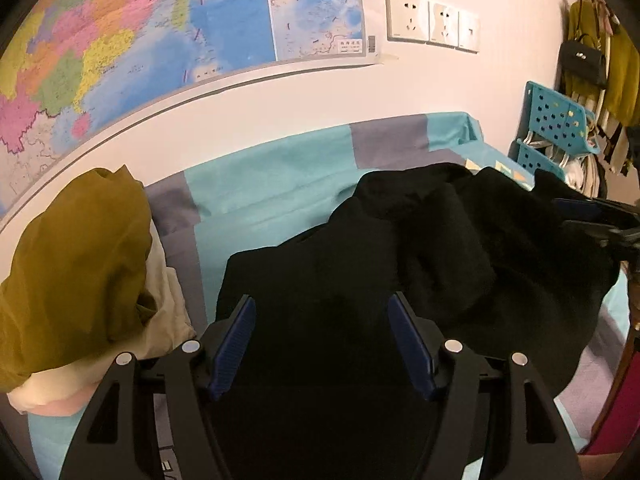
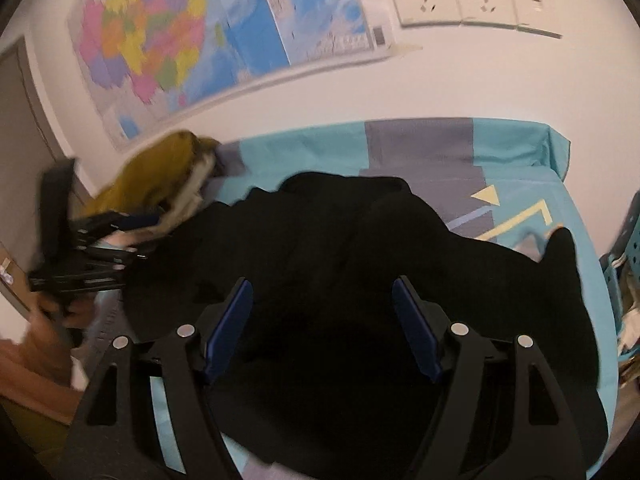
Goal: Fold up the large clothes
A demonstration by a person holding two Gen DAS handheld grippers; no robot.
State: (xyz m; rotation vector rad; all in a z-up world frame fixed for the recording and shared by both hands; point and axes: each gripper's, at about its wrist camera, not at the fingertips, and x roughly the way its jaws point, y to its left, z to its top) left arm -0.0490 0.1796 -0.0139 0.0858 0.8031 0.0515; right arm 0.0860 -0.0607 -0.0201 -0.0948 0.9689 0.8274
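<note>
A large black garment (image 1: 420, 248) lies crumpled on the teal bed sheet (image 1: 272, 172); it also fills the middle of the right wrist view (image 2: 340, 248). My left gripper (image 1: 322, 308) is open and empty, hovering over the garment's near left part. My right gripper (image 2: 322, 292) is open and empty over the garment's near edge. The right gripper shows at the far right of the left wrist view (image 1: 600, 220), and the left gripper shows blurred at the left of the right wrist view (image 2: 104, 240).
A pile of olive and cream clothes (image 1: 76, 264) sits on the bed at the left by the wall. A map (image 1: 140, 40) and sockets (image 1: 432, 24) hang on the wall. Blue perforated baskets (image 1: 556, 128) and hanging clothes (image 1: 616, 76) stand at the right.
</note>
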